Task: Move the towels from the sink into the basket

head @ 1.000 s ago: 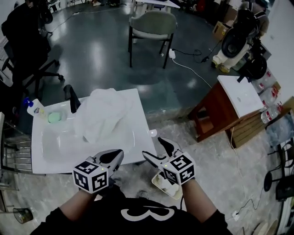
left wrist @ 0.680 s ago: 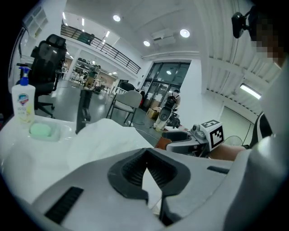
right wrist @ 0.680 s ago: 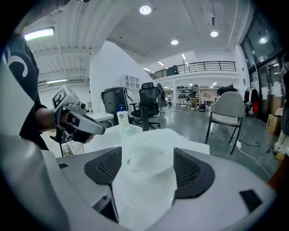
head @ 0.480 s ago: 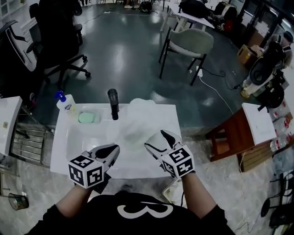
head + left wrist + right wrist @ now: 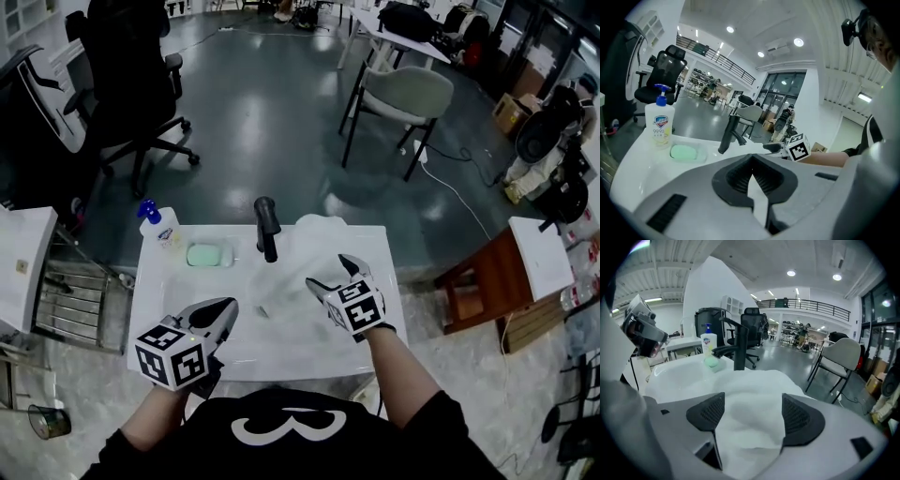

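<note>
A crumpled white towel (image 5: 314, 246) lies in the white sink (image 5: 169, 314), at its back right beside the black faucet (image 5: 267, 228). My right gripper (image 5: 330, 274) hovers over the towel's near edge. Its jaws have just been opening and stand wide. In the right gripper view the towel (image 5: 750, 380) fills the space between the two dark pads (image 5: 707, 412), which do not press on it. My left gripper (image 5: 220, 311) sits over the sink's front left, shut and empty; its pads (image 5: 740, 177) meet at the tips. No basket is visible now.
A green soap bar (image 5: 204, 254) and a pump bottle (image 5: 159, 225) stand on the sink's back left. A metal rack (image 5: 70, 291) is at the left, a wooden side table (image 5: 506, 286) at the right. A grey chair (image 5: 403, 98) and a black office chair (image 5: 131, 84) stand behind.
Both grippers have moved forward from the sink's front edge to over the basin. The right gripper has reached the towel. The basket seen under the right hand has dropped out of sight.
</note>
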Available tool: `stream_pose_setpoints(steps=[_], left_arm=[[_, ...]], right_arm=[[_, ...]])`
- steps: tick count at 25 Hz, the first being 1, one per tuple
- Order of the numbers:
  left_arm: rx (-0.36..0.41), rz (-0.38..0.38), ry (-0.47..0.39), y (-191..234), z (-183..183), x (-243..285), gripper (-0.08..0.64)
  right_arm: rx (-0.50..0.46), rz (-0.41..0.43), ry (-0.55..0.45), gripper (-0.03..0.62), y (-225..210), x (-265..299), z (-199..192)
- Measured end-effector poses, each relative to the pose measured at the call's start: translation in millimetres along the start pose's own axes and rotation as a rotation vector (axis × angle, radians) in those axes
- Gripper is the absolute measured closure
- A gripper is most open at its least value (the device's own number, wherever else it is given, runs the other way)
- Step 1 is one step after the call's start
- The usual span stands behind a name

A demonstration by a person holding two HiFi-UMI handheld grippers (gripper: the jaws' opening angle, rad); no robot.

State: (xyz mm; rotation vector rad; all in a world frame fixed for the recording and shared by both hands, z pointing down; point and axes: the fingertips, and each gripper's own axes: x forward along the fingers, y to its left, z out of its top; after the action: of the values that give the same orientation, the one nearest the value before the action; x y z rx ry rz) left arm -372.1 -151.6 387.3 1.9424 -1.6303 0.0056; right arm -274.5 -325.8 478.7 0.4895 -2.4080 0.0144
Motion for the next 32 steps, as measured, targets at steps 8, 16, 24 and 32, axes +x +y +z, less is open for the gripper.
stream_pose_setpoints(steps=[8,16,24,32], left_arm=[[-0.011,0.017,-0.007,21,4,-5,0.554],[-0.026,0.026,-0.008,30,2,-6,0.554],[-0.027,0.023,-0.004,28,1,-4,0.554],[-0.016,-0.015,0.02,17,-6,9,0.554]], right_arm=[[-0.023,-0.059,0.146,0.233,-10,44,-30],[-0.016,-0.08,0.148,0.235,-17,56,-34],[0.08,-0.025,0.139,0.514,-19,46,-32],[0.2,0.017,0.016,0.531,-15,18,-12]])
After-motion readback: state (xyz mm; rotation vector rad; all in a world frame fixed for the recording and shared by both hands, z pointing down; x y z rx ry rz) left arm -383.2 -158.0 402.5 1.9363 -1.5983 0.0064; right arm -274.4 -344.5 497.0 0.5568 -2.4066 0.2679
